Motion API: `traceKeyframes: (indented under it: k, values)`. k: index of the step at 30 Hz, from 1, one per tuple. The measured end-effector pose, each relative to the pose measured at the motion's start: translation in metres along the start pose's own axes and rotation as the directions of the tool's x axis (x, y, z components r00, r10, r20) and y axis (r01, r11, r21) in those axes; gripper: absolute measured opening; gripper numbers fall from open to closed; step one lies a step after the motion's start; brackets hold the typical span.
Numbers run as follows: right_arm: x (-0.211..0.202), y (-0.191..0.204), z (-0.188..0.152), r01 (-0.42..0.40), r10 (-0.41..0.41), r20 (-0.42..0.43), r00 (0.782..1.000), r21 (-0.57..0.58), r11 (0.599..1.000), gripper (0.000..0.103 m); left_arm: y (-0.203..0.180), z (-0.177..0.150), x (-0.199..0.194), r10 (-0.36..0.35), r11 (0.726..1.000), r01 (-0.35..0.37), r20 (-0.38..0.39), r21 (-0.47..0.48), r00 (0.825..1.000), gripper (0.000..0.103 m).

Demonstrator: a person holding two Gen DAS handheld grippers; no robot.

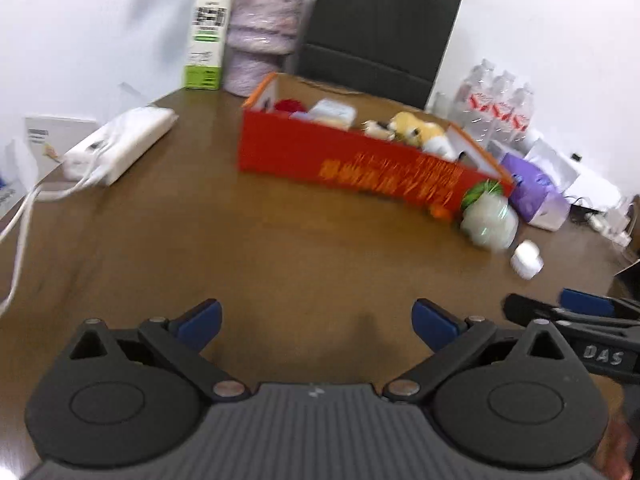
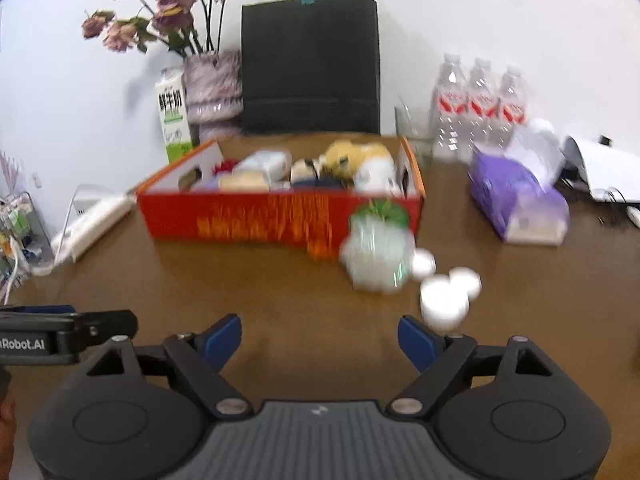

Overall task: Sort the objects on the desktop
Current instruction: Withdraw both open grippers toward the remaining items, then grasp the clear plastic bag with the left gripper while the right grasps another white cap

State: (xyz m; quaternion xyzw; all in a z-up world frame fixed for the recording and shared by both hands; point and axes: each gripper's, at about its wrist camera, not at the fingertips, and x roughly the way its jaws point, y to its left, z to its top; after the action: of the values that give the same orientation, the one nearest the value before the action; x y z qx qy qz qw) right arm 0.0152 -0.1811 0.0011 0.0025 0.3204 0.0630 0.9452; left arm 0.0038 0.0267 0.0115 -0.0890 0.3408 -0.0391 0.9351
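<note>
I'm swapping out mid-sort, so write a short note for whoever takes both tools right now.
Left tool: open, empty, over bare table.
Right tool: open, empty.
Red box at mid-table already holds a plush toy and other small items.
Left outside it: pale round green-topped object, small orange thing beside it, white jar and two smaller white pieces, all near the box's right front corner.
Pictures are blurred; check before grasping.
</note>
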Motion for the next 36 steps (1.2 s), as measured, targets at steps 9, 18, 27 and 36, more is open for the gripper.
traceKeyframes:
  k: [9,18,27,36]
  values:
    - [-0.029,0.017,-0.049,-0.038,0.038,0.014,0.999,-0.008,0.999,0.085,-0.003,-0.029,-0.012,0.027,0.991,-0.031,0.034,0.131,0.999,0.103]
    - [-0.029,0.024,-0.058,-0.041,0.042,0.031,0.999,-0.035,0.999,0.085,-0.007,-0.03,-0.007,0.032,0.99,-0.034,0.015,0.14,0.999,0.103]
    - [-0.029,0.012,-0.058,0.004,-0.006,0.048,0.999,0.042,0.999,0.085,-0.013,-0.029,-0.003,0.036,0.985,-0.037,0.013,0.167,0.999,0.103]
    - [-0.005,-0.02,-0.024,0.153,-0.155,0.029,0.988,0.065,0.986,0.085,-0.02,-0.02,0.009,-0.021,0.99,0.021,-0.004,0.142,1.0,0.103]
